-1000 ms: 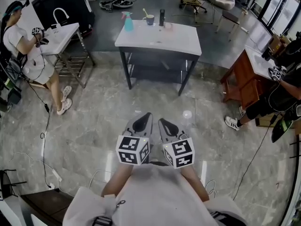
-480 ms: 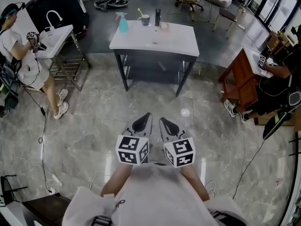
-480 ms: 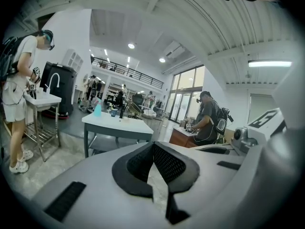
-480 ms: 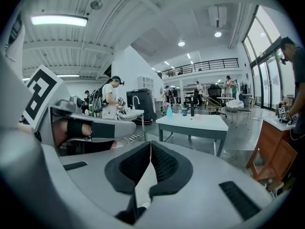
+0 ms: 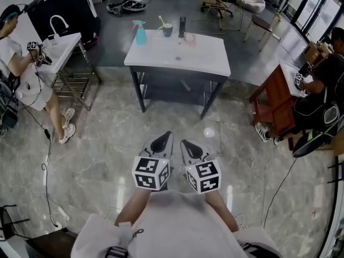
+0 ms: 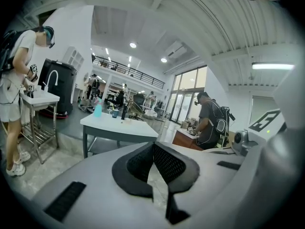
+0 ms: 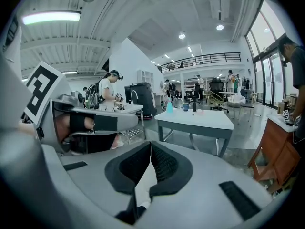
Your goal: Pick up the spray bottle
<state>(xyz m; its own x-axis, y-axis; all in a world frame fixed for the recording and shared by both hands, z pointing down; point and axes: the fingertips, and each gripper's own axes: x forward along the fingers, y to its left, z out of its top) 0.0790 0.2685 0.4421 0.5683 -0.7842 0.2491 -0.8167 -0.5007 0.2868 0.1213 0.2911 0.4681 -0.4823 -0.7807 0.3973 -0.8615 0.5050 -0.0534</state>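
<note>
The biggest thing is the shiny floor (image 5: 97, 149). I am standing on it, well in front of the white tabletop (image 5: 183, 55). A person (image 5: 24, 69) is well to the left of the tabletop. A second person (image 5: 317, 85) is well to its right.

My left tongs (image 5: 165, 137) and my right tongs (image 5: 186, 144) are side by side, low over the floor on the near side of the tabletop. Both point at the tabletop. Both are closed, tips pressed together, and there is nothing in either one.

The spray bottle (image 5: 140, 34) is light blue. It stands up straight at the far left corner of the tabletop. A cup (image 5: 167, 30) with something sticking out of it is just to the right of it on the tabletop. A thin dark bottle (image 5: 181, 27) is a bit further right.

I think I am at the very first step, getting close to the tabletop. I have not touched the spray bottle, and it is too far off to reach.

Next I should go right up to the tabletop. Then I should open one tongs wide and reach over to the far left corner. I should slide the tips around the body of the spray bottle and squeeze, then lift it straight up. I must not bump the cup beside it.
</note>
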